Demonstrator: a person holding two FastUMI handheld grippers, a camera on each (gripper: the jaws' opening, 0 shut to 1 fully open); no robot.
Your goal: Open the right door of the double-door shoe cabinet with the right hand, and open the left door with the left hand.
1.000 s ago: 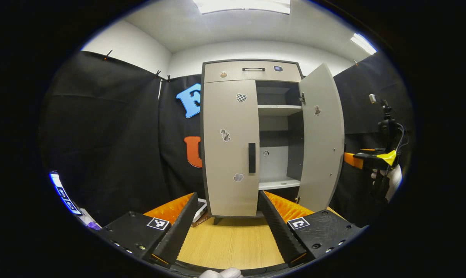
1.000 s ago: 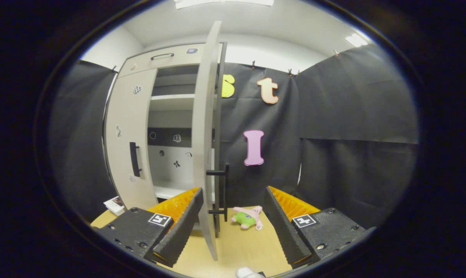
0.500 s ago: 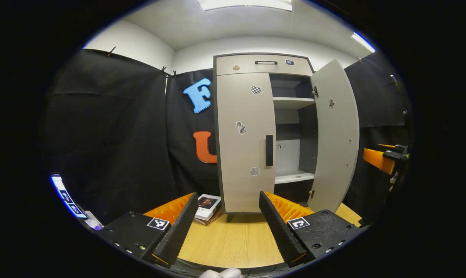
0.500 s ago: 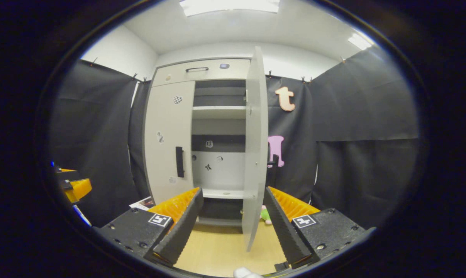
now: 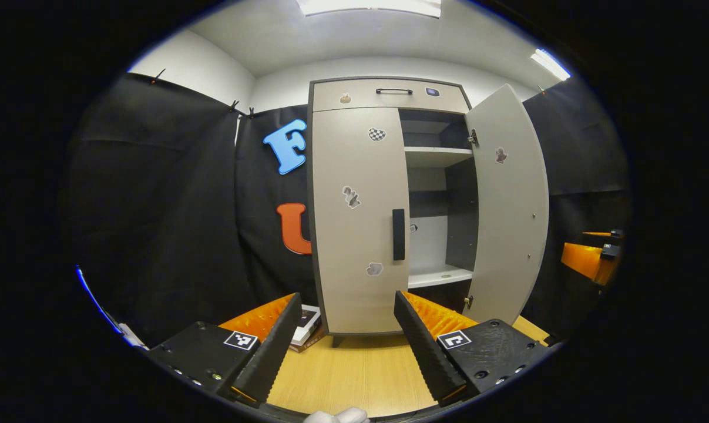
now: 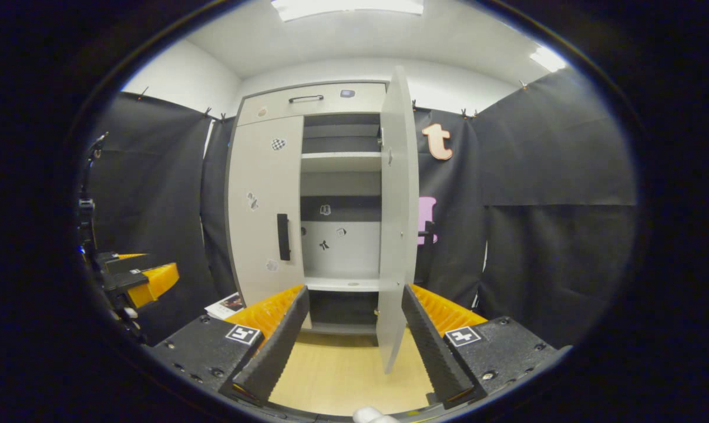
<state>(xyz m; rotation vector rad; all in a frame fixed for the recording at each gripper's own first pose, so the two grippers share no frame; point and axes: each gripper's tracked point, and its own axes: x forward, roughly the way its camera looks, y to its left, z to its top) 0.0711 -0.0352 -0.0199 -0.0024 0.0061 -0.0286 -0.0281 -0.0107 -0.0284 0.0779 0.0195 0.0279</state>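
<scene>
On the wooden floor point(image 5: 354, 370) the cabinet's right door point(image 5: 507, 205) stands open; both grippers, left gripper point(image 5: 345, 346) and right gripper point(image 6: 348, 341), gape apart, empty. An off-centre reach could miss the left door's handle point(image 5: 398, 234).

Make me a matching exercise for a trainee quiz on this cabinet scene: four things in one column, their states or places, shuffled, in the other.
Things:
1. right door
2. left door
3. left gripper
4. book

States or places:
A. shut, its black handle untouched
B. lying on the wooden floor by the cabinet's left foot
C. swung open, showing the shelves
D. open, holding nothing, facing the cabinet

Pairs: 1-C, 2-A, 3-D, 4-B
</scene>
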